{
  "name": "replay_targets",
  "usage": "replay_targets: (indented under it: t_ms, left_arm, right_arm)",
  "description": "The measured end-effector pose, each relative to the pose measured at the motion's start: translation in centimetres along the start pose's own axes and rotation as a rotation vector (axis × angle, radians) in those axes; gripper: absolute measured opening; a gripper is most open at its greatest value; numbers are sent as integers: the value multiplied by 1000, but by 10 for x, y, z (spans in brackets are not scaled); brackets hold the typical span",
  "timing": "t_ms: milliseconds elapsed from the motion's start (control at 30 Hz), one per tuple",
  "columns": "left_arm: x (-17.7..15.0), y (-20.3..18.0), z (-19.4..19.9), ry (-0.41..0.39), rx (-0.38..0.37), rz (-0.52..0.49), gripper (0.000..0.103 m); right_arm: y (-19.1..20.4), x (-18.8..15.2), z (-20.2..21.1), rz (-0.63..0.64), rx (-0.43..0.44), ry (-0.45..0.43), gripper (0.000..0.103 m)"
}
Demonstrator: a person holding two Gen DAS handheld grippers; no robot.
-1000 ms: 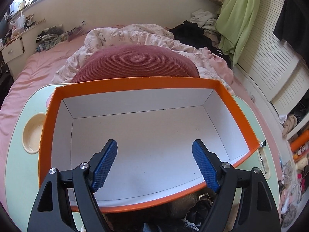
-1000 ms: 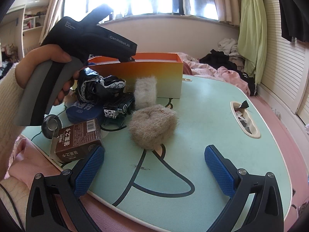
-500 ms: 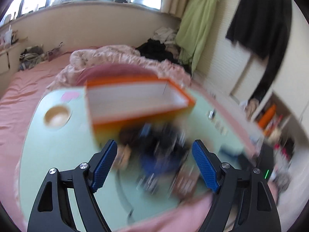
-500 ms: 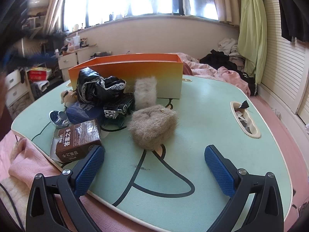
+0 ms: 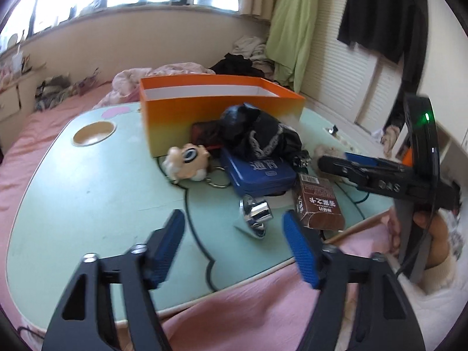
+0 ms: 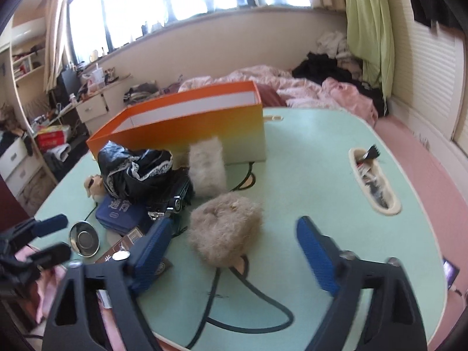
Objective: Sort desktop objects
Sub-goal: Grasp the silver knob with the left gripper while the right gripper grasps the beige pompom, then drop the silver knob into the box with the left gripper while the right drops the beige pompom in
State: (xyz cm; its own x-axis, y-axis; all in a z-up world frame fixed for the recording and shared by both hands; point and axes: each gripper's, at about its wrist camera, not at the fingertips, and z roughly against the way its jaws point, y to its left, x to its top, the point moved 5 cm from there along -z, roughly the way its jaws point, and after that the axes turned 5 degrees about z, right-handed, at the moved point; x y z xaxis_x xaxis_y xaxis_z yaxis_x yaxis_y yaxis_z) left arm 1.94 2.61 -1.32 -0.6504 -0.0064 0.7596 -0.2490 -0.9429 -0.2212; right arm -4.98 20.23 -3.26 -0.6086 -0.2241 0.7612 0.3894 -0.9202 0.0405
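Sunlight comes through big windows (image 6: 181,3) at the far side of the room. The pale green worktop (image 5: 87,181) sits on a bed with a pink sheet (image 5: 242,313). It has a round cup hole (image 5: 94,133) on the far left and a long slot (image 6: 374,181) on the right.

At the far side stands an open orange box (image 5: 216,114) with white insides. Just in front of it is a pile: a black lacy cloth (image 5: 260,137) on a blue tin (image 5: 257,172), a small doll head (image 5: 187,162), a shiny metal cup (image 5: 256,212) and a brown carton (image 5: 318,207). Two furry things (image 6: 225,231) lie to the right of the pile.

The left gripper (image 5: 234,248) is closing in the air with nothing in it, near the metal cup. The right gripper (image 6: 234,254) is closing too, empty, near the brown furry thing. A green cloth (image 6: 368,26) hangs by the slatted doors (image 5: 345,67).
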Motion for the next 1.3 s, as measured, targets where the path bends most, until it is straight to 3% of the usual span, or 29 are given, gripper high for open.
replay_targets:
  t_ms: [33,67,167,267,400,500,567,600,667,733,767,800,833,967,1133,1167,1200,1233,1267,1300]
  left_arm:
    - [1,-4,-6,11,-6,-10,49]
    - [-2,-8,-13,22,-19,-12,30]
    - [0,-11,-15,12,-32,-20,29]
    - [10,-8,2,-48,-25,-14,29]
    - [54,-6,15,-105,-17,12,29]
    - [104,-10,4,-126,5,29,29]
    - [135,-9,-15,-147,22,38,33]
    - [144,-5,-22,-157,50,57,41]
    - [150,7,-28,-177,107,118,45]
    - [141,8,-18,-201,37,140,47]
    - [133,7,-10,-208,12,136,57]
    - [124,7,-4,-209,17,125,67]
    - [112,6,3,-208,33,101,70]
    - [62,9,12,-104,100,45,73]
    - [6,23,-9,69,165,50,73]
    - [3,23,-10,34,198,23,75]
    - [1,22,-12,12,239,4,85]
    - [0,22,-13,-19,252,10,90]
    - [0,20,-15,-22,236,17,100]
    - [0,17,-18,-15,226,5,103]
  right_arm:
    - [1,1,-1,13,-13,-7,43]
    - [1,0,-2,18,-11,-1,33]
    - [3,1,9,-5,72,-46,33]
    - [3,8,27,-6,87,-95,33]
    - [10,48,34,14,95,-136,33]
    - [19,92,19,26,105,-140,33]
    - [21,114,1,32,103,-126,38]
    - [21,124,-9,31,106,-128,48]
    - [15,131,-14,14,78,-140,63]
    - [12,123,3,2,114,-186,64]
    - [10,115,12,1,122,-199,69]
    - [8,108,21,1,119,-207,75]
    - [8,100,29,4,120,-212,77]
    - [9,50,52,62,134,-170,80]
    - [-2,-10,27,104,26,-41,81]
    - [-7,-19,15,85,13,3,80]
    - [-8,-20,16,109,-59,-70,89]
    - [-9,-23,14,107,-105,-77,94]
    - [-10,-22,15,93,-111,-91,100]
    - [-9,-21,16,100,-115,-94,102]
